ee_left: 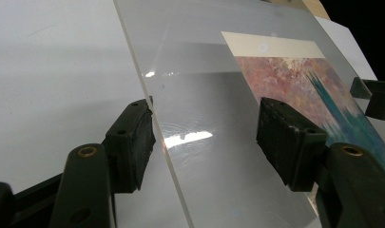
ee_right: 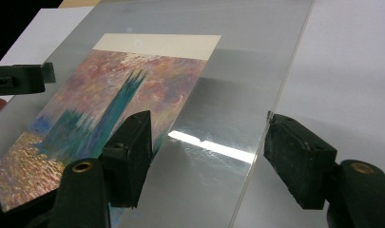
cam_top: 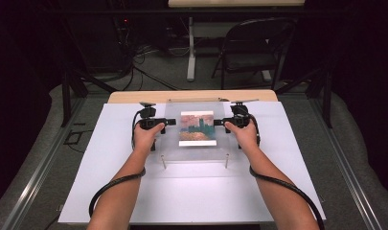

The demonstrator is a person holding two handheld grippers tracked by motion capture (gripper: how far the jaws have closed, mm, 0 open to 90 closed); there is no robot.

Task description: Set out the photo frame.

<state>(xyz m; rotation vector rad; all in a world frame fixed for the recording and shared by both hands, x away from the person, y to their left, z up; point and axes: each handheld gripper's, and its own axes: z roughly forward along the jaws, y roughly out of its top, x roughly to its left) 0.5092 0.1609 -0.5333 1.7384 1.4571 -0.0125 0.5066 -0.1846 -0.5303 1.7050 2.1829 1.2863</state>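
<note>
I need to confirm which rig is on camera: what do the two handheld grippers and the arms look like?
Both the left gripper and the right gripper are black, each with two blocky black fingers carried on arms with brass-coloured pivot bushings. A ribbed black cable loops back from each. A grey three-cornered plate tops each. The forearms are bare, without sleeves.

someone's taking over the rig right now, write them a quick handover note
Left hand-held gripper: open, jaws straddling the left edge of the clear acrylic sheet, not clamped.
Right hand-held gripper: open, jaws straddling the sheet's right edge.
The sheet stands on short posts over the white board, with the painted picture at its middle.
Done: both grippers lined up on opposite edges.
Left: probably close both on the sheet, then move it evenly; it looks slippery.
</note>
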